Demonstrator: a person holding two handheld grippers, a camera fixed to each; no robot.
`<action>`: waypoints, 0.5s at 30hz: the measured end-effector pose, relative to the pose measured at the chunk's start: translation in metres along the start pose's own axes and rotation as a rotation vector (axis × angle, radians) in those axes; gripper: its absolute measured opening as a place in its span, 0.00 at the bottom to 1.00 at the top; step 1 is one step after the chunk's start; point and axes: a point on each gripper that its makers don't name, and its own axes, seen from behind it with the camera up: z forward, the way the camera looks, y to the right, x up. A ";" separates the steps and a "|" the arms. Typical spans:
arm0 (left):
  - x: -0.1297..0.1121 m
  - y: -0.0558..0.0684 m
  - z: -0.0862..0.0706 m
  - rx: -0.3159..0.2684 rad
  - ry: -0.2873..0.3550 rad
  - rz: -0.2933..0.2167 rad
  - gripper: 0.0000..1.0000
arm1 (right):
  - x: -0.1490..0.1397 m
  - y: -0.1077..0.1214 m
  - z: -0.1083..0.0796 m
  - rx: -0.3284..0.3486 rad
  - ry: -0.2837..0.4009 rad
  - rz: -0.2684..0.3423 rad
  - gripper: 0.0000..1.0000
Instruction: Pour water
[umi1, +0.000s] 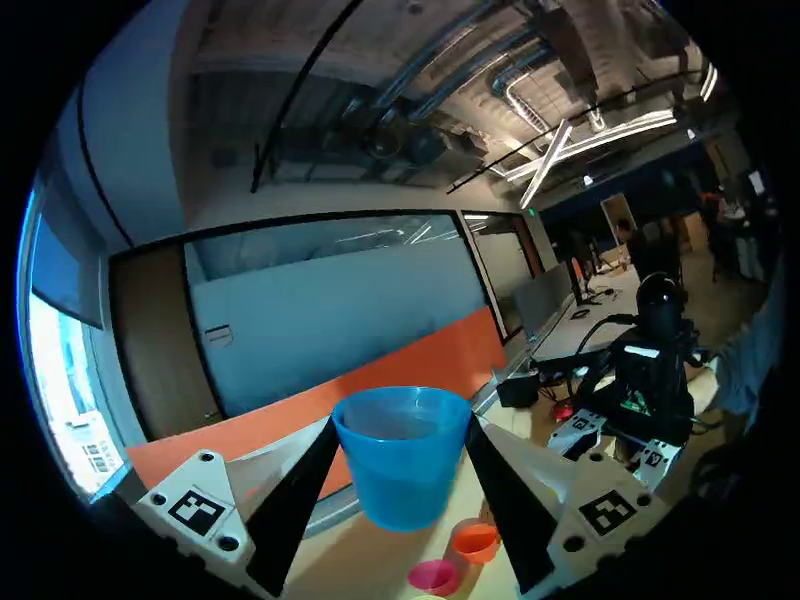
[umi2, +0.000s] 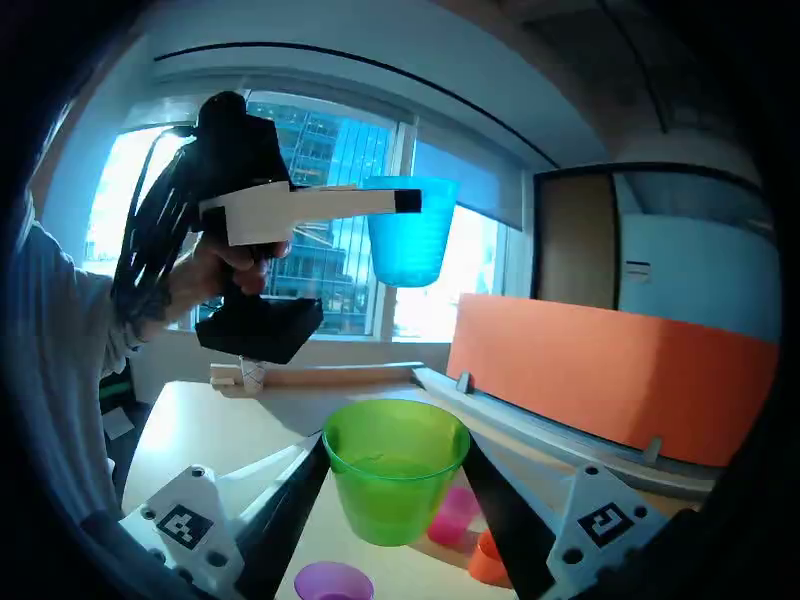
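The left gripper (umi1: 402, 430) pinches a blue cup (umi1: 402, 458) between its two black fingers (umi1: 295, 500), one finger on each side of the wall; the cup stands upright, its mouth up. The right gripper (umi2: 395, 450) pinches a green cup (umi2: 395, 482) in the same way, also upright; if there is water in either cup I cannot tell. In the right gripper view the blue cup is high, above the green cup and farther off, carried by the left gripper in a hand (umi2: 235, 262). Under the green cup a table (umi2: 200, 430) bears a pink cup (umi2: 455, 515), an orange cup (umi2: 485, 560) just beside it, and a purple cup (umi2: 333, 582) nearer to the camera. Behind the table runs an orange panel (umi2: 620, 370); to the left of it is a window (umi2: 320, 260).
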 end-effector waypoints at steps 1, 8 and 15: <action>0.000 0.000 0.000 -0.003 -0.001 -0.021 0.87 | 0.000 0.000 0.000 0.000 0.001 0.000 0.91; -0.003 0.005 0.002 -0.023 -0.011 -0.163 0.87 | 0.002 0.003 -0.003 -0.005 0.007 0.004 0.91; -0.002 0.008 0.001 -0.039 -0.013 -0.253 0.87 | 0.003 0.004 -0.004 -0.009 0.011 0.011 0.91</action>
